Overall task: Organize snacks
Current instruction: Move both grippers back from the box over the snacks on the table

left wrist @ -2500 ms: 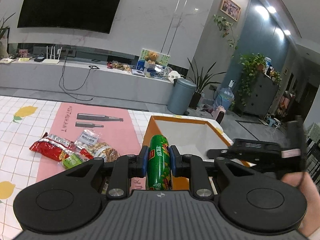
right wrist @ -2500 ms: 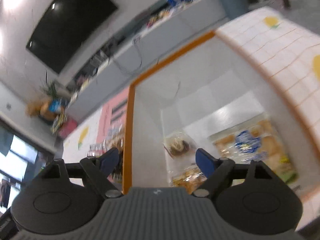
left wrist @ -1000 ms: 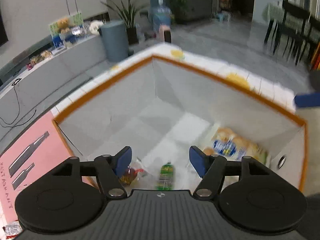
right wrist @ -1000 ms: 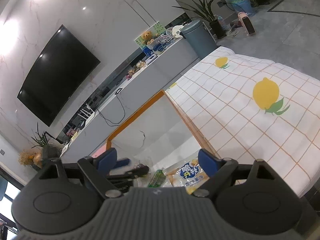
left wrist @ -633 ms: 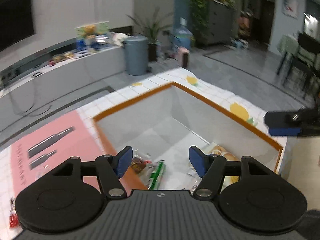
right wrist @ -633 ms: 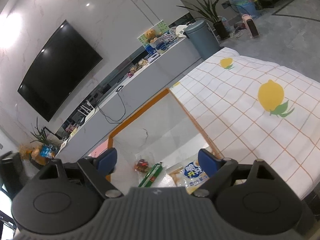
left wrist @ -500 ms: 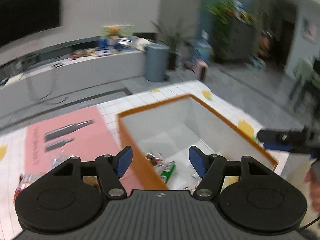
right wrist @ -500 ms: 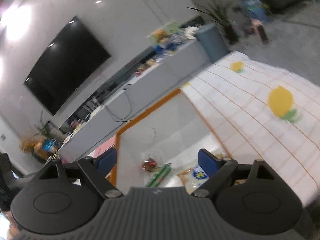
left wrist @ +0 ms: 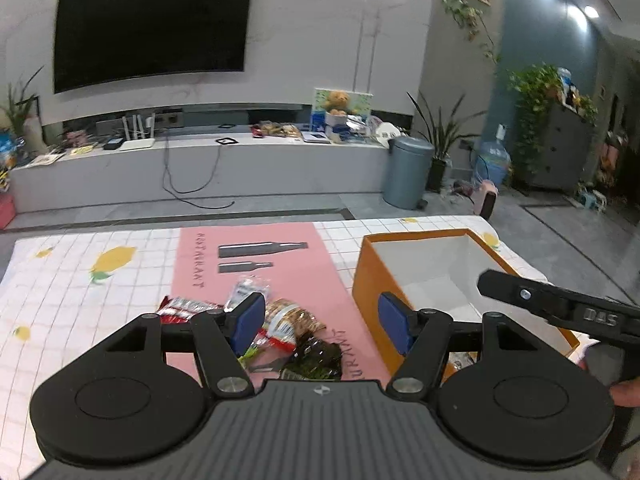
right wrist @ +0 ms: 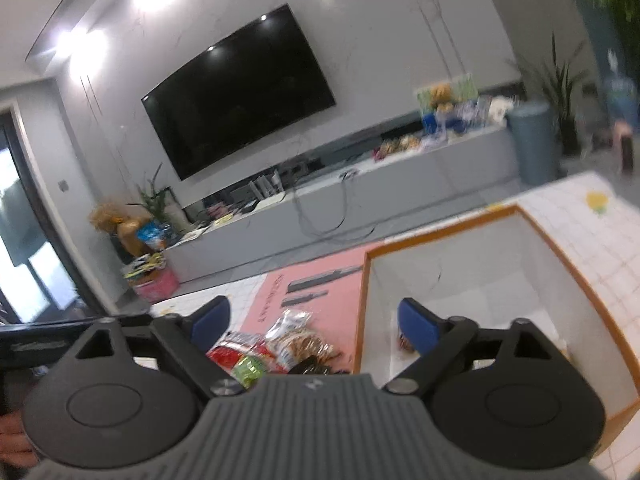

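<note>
Both hand-held grippers are empty right now. The left hand-held gripper hangs with its jaws apart over the snack pile, nothing between them. The right hand-held gripper has just been opening its jaws wider, also with nothing in them, and it points at the gap between the pile and the box.

Where the snacks are: a loose heap sits on the pink mat, just left of the orange box, with a red pack, a green one, a clear bag of nuts and a dark crinkly pack. A few packs are already in the box, though I can only see slivers of them.

What I'd worry about: the packs overlap, so a pinch on one could drag its neighbour along or only catch a slippery corner that slides out on the way over. The dark pack lies nearly under the left gripper, so it's easy to misjudge. The two grippers are also close together and aimed at the same heap, so they could bump. And the box wall stands high right beside the pile; a low carry would clip the rim.

The worktop has a white checked cloth with lemons, mat on top. Behind it there's a living room with a big wall TV, a long low cabinet, a grey bin, plants and a grey floor.
</note>
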### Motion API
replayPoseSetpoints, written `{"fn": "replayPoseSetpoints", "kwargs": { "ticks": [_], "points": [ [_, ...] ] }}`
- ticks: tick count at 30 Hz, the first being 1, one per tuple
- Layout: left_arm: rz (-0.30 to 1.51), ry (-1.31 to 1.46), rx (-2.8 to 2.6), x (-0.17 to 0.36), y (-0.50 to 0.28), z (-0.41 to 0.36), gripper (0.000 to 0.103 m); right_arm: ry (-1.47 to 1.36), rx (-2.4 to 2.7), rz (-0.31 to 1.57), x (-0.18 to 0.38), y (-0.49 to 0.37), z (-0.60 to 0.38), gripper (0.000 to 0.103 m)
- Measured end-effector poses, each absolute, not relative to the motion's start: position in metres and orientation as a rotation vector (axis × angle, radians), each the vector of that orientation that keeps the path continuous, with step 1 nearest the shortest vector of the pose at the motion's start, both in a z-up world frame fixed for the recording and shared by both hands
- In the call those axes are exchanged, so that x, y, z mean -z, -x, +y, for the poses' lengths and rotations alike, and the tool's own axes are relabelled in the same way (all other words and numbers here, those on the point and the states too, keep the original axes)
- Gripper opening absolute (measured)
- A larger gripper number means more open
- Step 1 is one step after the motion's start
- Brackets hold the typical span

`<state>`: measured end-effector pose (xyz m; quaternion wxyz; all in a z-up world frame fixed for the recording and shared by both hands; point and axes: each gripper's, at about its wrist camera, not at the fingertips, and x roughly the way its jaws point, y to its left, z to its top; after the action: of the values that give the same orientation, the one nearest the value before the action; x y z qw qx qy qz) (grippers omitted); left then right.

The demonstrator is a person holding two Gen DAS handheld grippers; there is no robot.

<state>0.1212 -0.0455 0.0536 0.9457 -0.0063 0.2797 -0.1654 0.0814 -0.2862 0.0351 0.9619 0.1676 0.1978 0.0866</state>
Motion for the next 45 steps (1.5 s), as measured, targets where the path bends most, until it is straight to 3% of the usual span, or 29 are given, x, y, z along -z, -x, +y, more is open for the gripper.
{"fn": "replayPoseSetpoints", "kwargs": {
  "ticks": [14, 26, 39, 42, 45],
  "points": [
    [0.610, 0.143, 0.211, -0.017, -0.104, 0.028, 0.076, -0.204, -0.252, 0.376, -0.002, -0.075, -0.227, 0.092],
    [0.810, 0.291, 0.158, 0.052, -0.132, 0.081, 0.074, -0.061, -0.220, 0.409, 0.040, -0.085, -0.171, 0.092],
    [0.929, 0.376, 0.153, 0.070, -0.159, 0.093, 0.074, 0.073, -0.092, 0.324, 0.074, -0.114, -0.135, 0.091],
    [0.906, 0.350, 0.144, 0.065, -0.158, 0.091, 0.074, 0.173, -0.075, 0.322, 0.081, -0.125, -0.118, 0.100],
    [0.903, 0.359, 0.139, 0.064, -0.155, 0.094, 0.074, 0.136, -0.093, 0.394, 0.092, -0.151, -0.116, 0.099]
  ]
}}
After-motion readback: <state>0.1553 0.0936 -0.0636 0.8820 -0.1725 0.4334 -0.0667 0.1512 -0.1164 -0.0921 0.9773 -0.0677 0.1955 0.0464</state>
